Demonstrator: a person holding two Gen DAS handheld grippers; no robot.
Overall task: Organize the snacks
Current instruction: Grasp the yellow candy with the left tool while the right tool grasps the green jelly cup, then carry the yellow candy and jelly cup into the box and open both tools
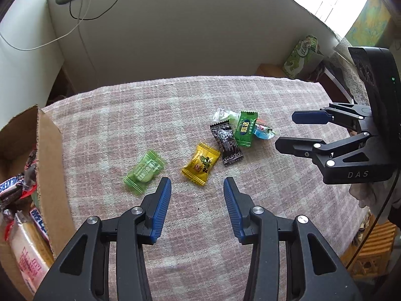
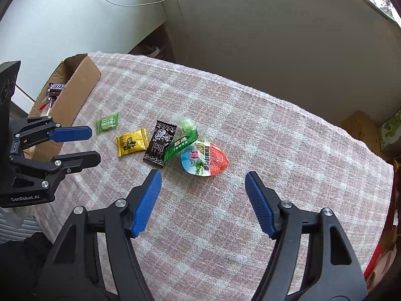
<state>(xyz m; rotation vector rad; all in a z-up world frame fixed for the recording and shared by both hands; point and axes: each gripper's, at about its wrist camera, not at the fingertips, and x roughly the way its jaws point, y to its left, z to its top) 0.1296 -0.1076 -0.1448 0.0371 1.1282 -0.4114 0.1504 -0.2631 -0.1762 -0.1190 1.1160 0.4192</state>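
Observation:
Several wrapped snacks lie on a pink checked cloth [image 1: 263, 195]: a light green candy [image 1: 144, 171] [image 2: 107, 123], a yellow packet [image 1: 201, 166] [image 2: 131, 141], a black packet [image 1: 226, 143] [image 2: 160, 144], a dark green packet [image 1: 245, 128] [image 2: 181, 146], a clear wrapper with a green sweet [image 2: 186, 124] and a blue-and-red jelly cup [image 2: 204, 160] [image 1: 263, 131]. My left gripper [image 1: 197, 184] [image 2: 91, 145] is open and empty, just before the yellow packet. My right gripper [image 2: 203, 178] [image 1: 284, 131] is open and empty, just before the jelly cup.
An open cardboard box [image 1: 47, 155] [image 2: 75, 92] at the cloth's left edge holds Snickers bars [image 1: 11, 186] and other packets. A green tissue box [image 1: 302, 55] stands beyond the far right corner. Cables [image 1: 82, 12] hang on the white wall behind.

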